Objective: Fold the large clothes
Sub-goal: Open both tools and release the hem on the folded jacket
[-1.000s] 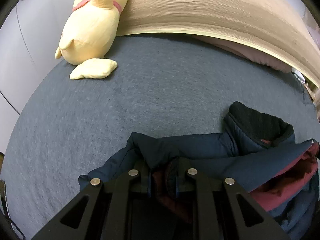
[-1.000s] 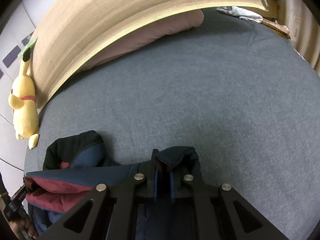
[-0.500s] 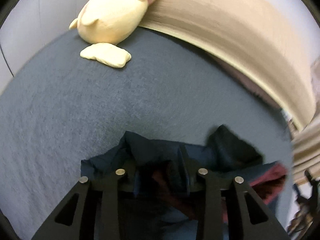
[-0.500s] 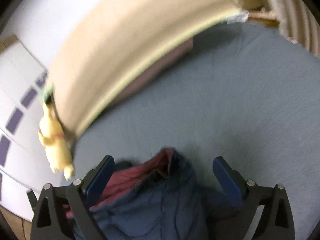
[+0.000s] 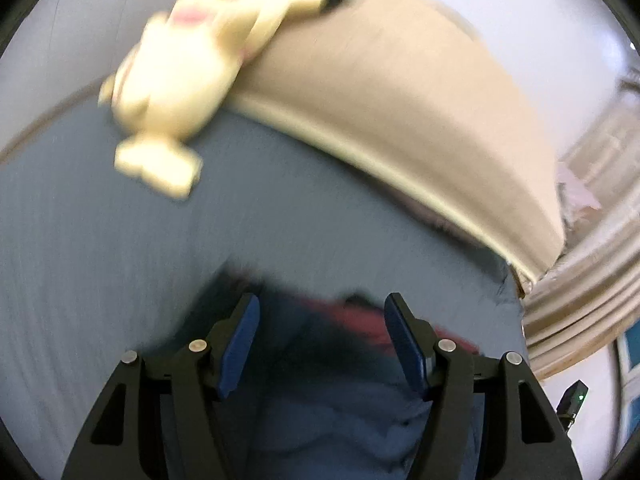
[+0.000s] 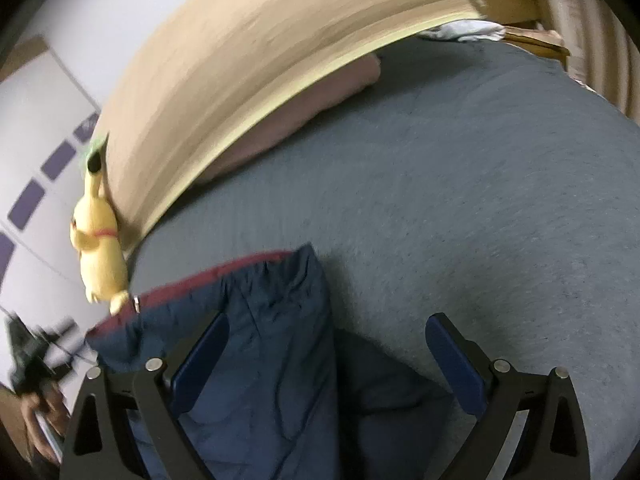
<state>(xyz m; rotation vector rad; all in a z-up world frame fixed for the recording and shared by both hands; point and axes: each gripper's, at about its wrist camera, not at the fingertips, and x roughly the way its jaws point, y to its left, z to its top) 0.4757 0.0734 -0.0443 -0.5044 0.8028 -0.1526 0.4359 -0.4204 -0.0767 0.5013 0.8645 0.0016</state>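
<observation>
A navy padded jacket with a dark red lining (image 6: 272,344) lies on the grey bed cover (image 6: 460,200). It also shows, blurred, in the left wrist view (image 5: 324,380). My left gripper (image 5: 322,340) is open and empty above the jacket. My right gripper (image 6: 328,356) is open and empty above the jacket's right part, with the red lining edge (image 6: 224,272) just beyond it.
A yellow plush toy (image 5: 188,76) leans on the tan headboard (image 5: 400,120) at the far left; it also shows in the right wrist view (image 6: 98,248). A pinkish pillow (image 6: 312,108) lies along the headboard. White cloth (image 6: 464,32) sits at the far right corner.
Both grippers were shut on jacket fabric a second ago. The right one opened first, then the left, and both have lifted and tilted up over the jacket.
</observation>
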